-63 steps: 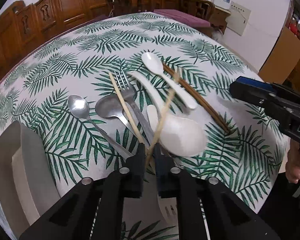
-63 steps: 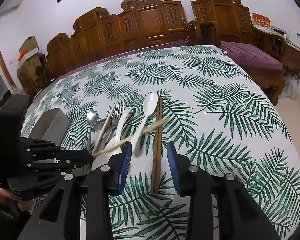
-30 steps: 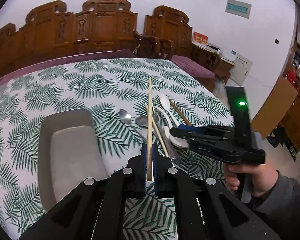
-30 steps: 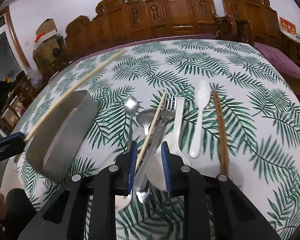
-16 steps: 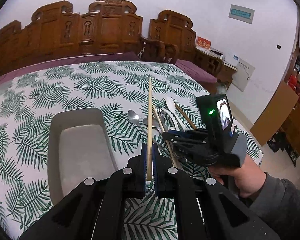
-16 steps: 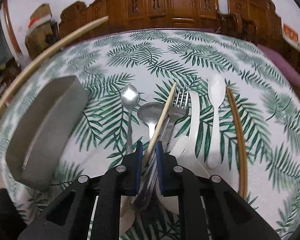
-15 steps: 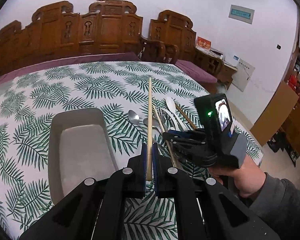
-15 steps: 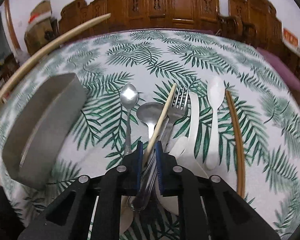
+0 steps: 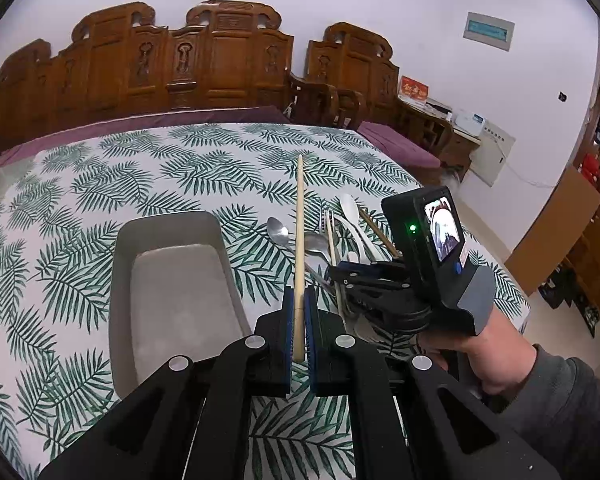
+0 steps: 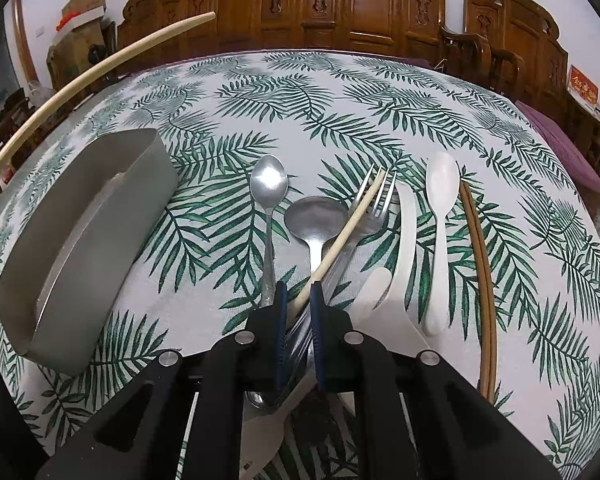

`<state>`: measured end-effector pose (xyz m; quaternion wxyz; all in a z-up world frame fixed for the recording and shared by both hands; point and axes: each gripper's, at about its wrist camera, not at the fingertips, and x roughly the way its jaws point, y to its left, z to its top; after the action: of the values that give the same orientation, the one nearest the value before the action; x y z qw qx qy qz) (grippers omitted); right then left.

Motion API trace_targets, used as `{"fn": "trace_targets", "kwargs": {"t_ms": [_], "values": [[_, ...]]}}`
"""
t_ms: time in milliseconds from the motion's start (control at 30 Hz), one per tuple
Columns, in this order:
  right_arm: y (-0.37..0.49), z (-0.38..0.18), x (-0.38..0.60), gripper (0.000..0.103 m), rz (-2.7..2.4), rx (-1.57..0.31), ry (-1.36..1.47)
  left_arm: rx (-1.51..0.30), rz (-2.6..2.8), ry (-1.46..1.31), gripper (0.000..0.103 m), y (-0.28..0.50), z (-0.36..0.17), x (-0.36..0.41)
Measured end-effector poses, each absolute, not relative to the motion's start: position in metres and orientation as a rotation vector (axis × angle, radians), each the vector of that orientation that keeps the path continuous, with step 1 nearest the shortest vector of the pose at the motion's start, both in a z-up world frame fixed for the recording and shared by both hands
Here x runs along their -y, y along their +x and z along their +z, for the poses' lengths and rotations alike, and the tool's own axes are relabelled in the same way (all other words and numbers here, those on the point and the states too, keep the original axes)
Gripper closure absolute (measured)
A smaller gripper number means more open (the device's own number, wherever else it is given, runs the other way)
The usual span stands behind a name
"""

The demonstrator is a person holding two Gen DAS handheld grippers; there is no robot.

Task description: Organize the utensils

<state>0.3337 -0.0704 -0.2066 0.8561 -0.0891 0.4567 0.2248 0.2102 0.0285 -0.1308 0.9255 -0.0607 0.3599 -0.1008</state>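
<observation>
From the left wrist, the left tongs (image 9: 297, 320) are clamped on a pale chopstick (image 9: 299, 240), held above the surface (image 9: 80, 184) beside the grey tray (image 9: 172, 280).

From the right wrist, the right tongs (image 10: 298, 300) pinch a second chopstick (image 10: 348, 232) lying across the fork (image 10: 370, 208) and spoons.

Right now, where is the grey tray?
The grey tray sits on the leaf-print tablecloth at the left in both views, left of the small metal spoon and the other utensils.
</observation>
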Motion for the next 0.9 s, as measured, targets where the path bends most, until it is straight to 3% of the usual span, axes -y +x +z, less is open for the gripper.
{"fn": "trace_targets", "kwargs": {"t_ms": [900], "values": [[0.370, -0.210, 0.057, 0.088, 0.317, -1.134, -0.152, -0.675, -0.190, -0.177, 0.099, 0.178, -0.111, -0.059]]}}
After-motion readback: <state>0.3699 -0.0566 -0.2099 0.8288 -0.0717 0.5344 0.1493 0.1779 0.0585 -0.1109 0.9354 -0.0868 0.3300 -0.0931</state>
